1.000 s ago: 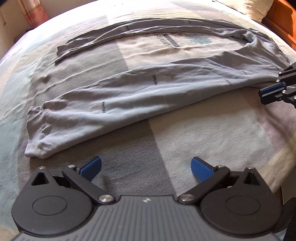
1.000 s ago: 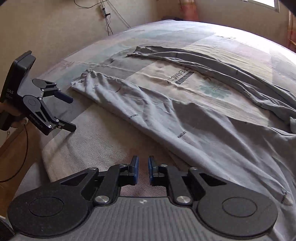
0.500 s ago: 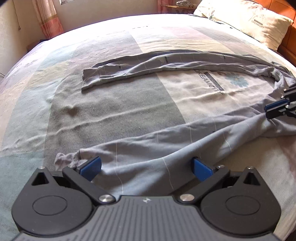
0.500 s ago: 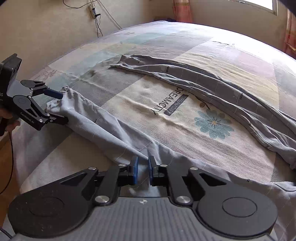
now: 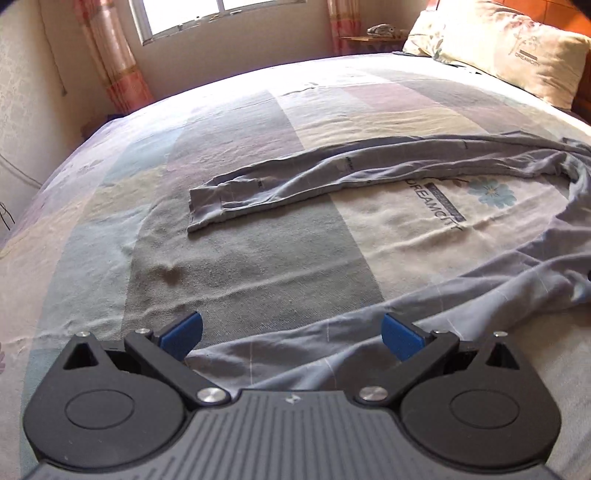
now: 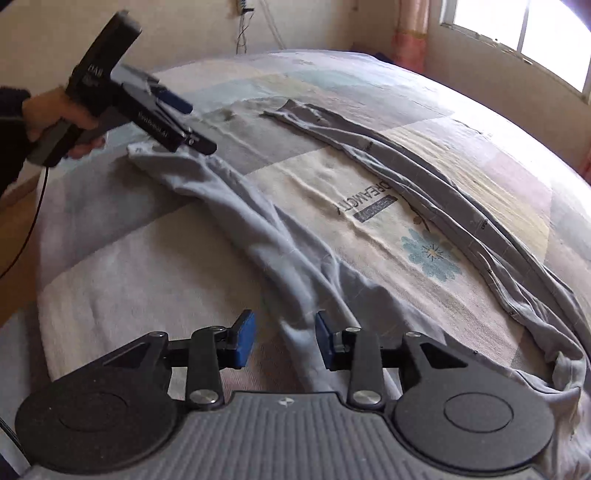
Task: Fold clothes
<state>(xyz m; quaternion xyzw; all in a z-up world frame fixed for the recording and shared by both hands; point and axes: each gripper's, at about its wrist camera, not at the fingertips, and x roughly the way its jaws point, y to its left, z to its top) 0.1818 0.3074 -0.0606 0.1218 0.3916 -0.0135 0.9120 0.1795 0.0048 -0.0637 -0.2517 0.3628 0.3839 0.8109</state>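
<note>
Grey long-legged trousers (image 5: 332,173) lie on the patchwork bed sheet (image 5: 258,258), with the two legs spread apart in a curve and joined at the right. In the left wrist view, my left gripper (image 5: 291,332) is open, and the near leg's end lies under and between its blue pads (image 5: 183,330). The right wrist view shows the same left gripper (image 6: 197,127) in a person's hand (image 6: 55,114), just above that cuff (image 6: 147,153). My right gripper (image 6: 284,343) is opening its jaws. A bunched fold of the near leg (image 6: 266,229) lies loose between them.
A pillow (image 5: 509,55) and an orange wooden headboard (image 5: 576,11) are at the far right of the bed. A window (image 5: 221,18) with pink curtains (image 5: 118,66) is beyond the far edge. The bed's near edge drops to the floor at the left (image 6: 22,229), where a cable hangs.
The right gripper was shut on the near trouser leg and now has its jaws apart. The left gripper came forward over that leg's cuff and tilted up. The near leg is now bunched narrower.
</note>
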